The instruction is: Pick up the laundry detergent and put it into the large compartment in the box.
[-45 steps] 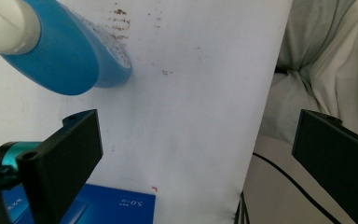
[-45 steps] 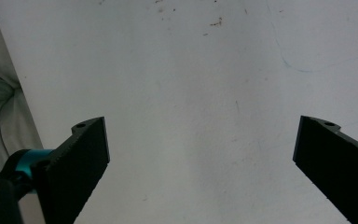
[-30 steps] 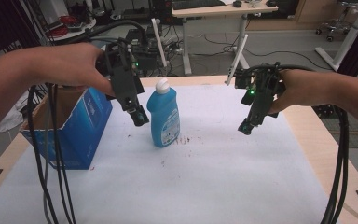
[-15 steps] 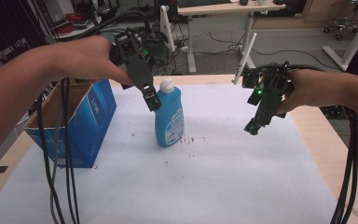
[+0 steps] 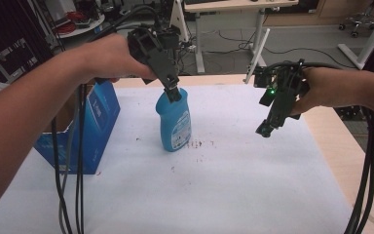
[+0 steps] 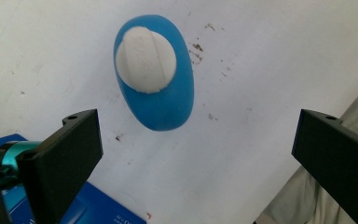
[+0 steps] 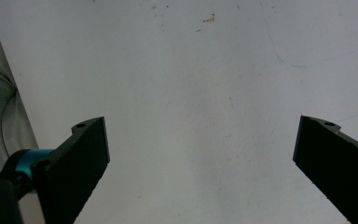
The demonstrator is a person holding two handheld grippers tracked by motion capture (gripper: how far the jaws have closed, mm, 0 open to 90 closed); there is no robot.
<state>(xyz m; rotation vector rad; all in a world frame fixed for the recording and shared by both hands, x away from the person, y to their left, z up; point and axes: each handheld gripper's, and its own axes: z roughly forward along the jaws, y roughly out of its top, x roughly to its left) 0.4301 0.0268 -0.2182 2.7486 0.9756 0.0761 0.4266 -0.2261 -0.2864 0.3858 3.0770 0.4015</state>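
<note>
Currently: blue plastic bottle (image 5: 175,122) with white flip cap (image 6: 145,59), upright near middle of white-covered table (image 5: 233,185), label facing camera. Left gripper (image 5: 174,93) angled down directly above cap, jaws spread wide, holding nothing. Right gripper (image 5: 265,130) hovering well right of bottle, pointed down, jaws also wide, empty. Blue cardboard box (image 5: 90,126) just left of bottle. Small dark specks (image 5: 199,144) on cover beside bottle base.

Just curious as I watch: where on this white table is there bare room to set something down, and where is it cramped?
The widest bare stretch is the near half of the white table, in front of the blue bottle. Another lies between the bottle and the right gripper, open above bare sheet. It is crowded at the left, where the blue box, hanging cables and the left gripper gather.
</note>
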